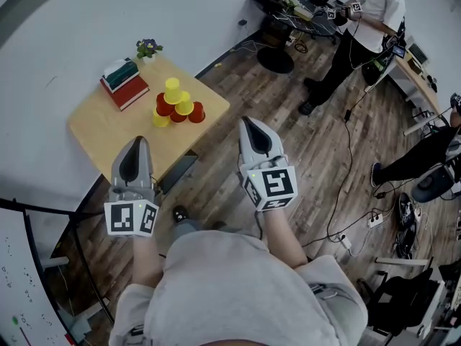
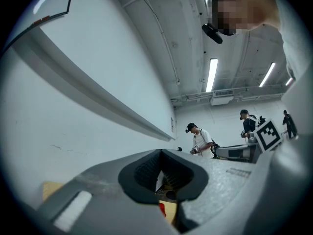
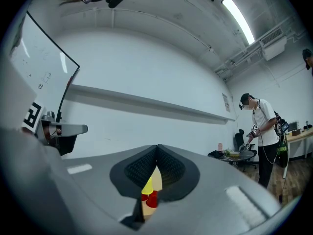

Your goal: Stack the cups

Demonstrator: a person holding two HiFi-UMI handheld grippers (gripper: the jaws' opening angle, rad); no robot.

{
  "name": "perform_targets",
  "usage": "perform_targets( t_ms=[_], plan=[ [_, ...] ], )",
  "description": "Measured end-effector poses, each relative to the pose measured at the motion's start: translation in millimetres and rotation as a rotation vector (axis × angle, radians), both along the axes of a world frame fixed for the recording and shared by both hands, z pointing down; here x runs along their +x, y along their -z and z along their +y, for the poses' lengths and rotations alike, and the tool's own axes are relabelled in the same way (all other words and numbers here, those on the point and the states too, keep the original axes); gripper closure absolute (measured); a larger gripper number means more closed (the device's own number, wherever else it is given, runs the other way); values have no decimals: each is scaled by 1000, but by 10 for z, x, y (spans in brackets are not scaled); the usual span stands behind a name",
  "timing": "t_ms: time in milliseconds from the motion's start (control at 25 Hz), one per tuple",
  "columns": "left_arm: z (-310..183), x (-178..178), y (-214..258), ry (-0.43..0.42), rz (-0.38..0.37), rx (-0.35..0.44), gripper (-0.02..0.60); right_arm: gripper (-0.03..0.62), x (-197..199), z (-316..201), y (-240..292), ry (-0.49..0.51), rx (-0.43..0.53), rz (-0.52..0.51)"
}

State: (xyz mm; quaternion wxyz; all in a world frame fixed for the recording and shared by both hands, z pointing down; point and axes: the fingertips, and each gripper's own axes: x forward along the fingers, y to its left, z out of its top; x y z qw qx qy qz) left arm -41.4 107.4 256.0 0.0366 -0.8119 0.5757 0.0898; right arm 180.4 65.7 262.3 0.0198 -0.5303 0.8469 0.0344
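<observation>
On the wooden desk ahead of me, well apart from both claws, the cups stand piled as a small pyramid. Red and yellow ones are mixed, with a yellow one on top, near the books. My left claw and right claw are both clenched on nothing, held out in front of me. This fits either walking up to the pile or standing off from a finished stack; I judge no further.

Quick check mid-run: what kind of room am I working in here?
Likely a lab or workshop set up for recording: another person rigged with gear, cables trailing across the wood floor, and a whiteboard near the small table.
</observation>
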Motion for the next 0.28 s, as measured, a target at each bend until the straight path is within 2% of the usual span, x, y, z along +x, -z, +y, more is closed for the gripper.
perform_targets(
  t_ms=[280],
  plan=[
    [19,76,-1,0,-6,-1,577,592,20,41,5,16,3,-5]
  ],
)
